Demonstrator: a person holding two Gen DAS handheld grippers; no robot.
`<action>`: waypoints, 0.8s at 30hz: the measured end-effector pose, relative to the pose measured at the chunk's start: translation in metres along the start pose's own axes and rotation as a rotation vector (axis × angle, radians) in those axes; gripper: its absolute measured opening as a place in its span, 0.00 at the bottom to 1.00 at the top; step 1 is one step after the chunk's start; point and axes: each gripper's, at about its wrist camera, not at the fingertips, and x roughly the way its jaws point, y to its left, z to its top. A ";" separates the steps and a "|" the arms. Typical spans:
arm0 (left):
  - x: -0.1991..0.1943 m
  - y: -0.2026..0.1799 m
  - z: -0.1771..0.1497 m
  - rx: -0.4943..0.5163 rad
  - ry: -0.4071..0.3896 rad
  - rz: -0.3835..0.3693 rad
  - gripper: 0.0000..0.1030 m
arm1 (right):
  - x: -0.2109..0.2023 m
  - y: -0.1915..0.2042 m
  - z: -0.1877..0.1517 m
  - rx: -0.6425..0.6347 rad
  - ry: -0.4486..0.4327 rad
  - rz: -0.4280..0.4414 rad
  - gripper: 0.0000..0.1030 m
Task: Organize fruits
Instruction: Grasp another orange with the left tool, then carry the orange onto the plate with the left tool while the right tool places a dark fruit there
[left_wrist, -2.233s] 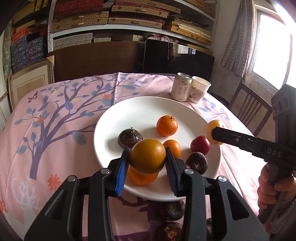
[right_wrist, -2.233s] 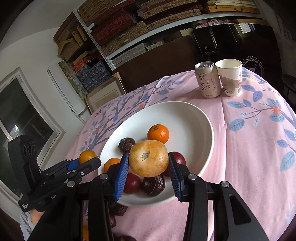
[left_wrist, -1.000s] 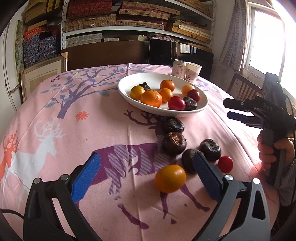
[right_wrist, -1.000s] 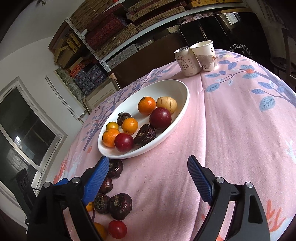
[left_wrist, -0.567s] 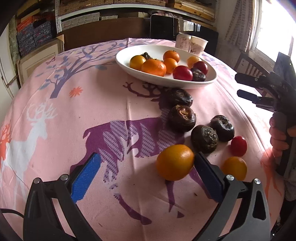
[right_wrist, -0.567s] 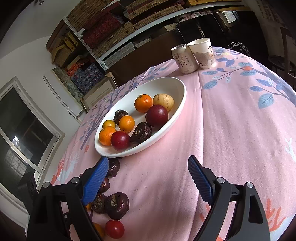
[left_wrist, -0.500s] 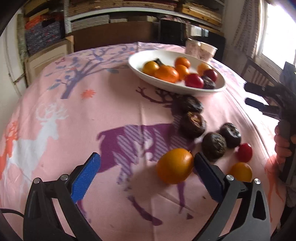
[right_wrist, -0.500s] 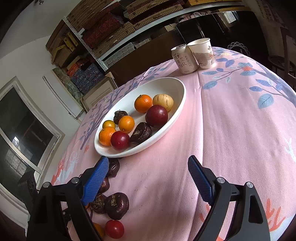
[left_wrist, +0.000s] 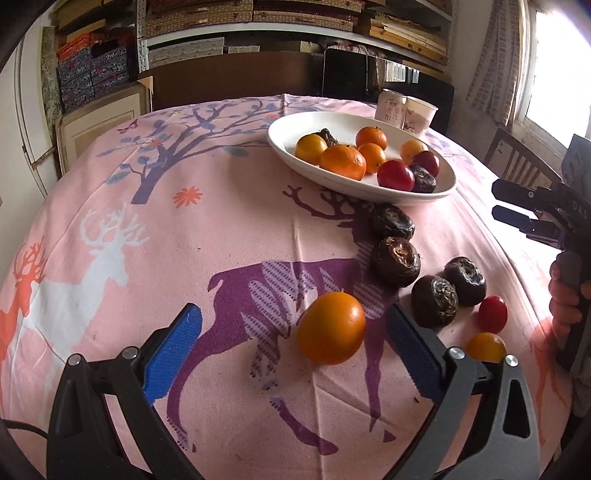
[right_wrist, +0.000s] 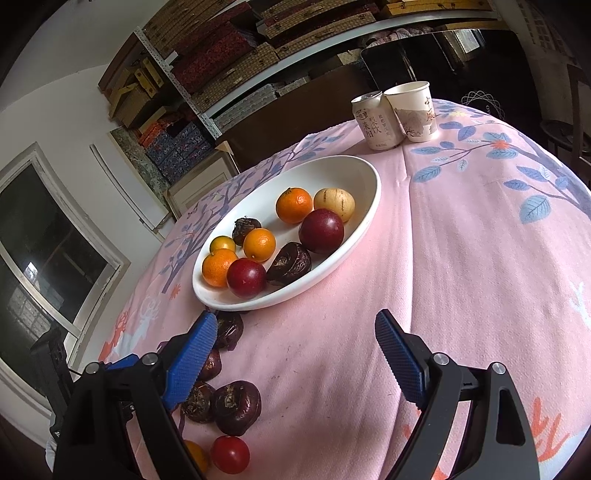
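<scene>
Pink tablecloth (left_wrist: 229, 236) — four dark fruits (left_wrist: 395, 256), one loose orange (left_wrist: 330, 333).

Glossy white plate (left_wrist: 439, 186), matt pink printed cloth (left_wrist: 221, 229), ribbed blue tong pads (right_wrist: 397, 354).

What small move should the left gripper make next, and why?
Probably ease the left gripper forward and close on the large orange fruit. Its jaws are wide open, and the fruit lies on the tablecloth between the fingers, outside the white plate that holds the other fruits.
</scene>
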 end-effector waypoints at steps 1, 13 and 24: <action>0.001 -0.001 0.000 0.006 0.002 -0.007 0.84 | 0.001 0.001 0.000 -0.006 0.003 0.001 0.86; 0.011 -0.033 -0.003 0.146 0.057 -0.119 0.35 | 0.010 0.018 -0.009 -0.065 0.073 0.064 0.84; 0.012 -0.020 -0.002 0.077 0.055 -0.128 0.35 | 0.061 0.058 -0.009 -0.056 0.238 0.088 0.59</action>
